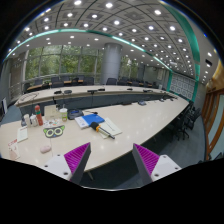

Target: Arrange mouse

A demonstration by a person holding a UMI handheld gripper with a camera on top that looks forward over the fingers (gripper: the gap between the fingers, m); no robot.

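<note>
My gripper (112, 160) is open and empty, its two purple-padded fingers (77, 155) wide apart, held high above the near edge of a long light conference table (130, 125). No mouse can be made out from here. On the table beyond the left finger lie a blue object (92, 118) with papers (107, 128) next to it, and a small green item (54, 130). Nothing stands between the fingers.
Several bottles and small containers (35, 118) stand at the table's left part, with white boxes (22, 133) near them. Black office chairs (185, 120) line the right side. A second long table (90, 97) runs behind, before glass walls.
</note>
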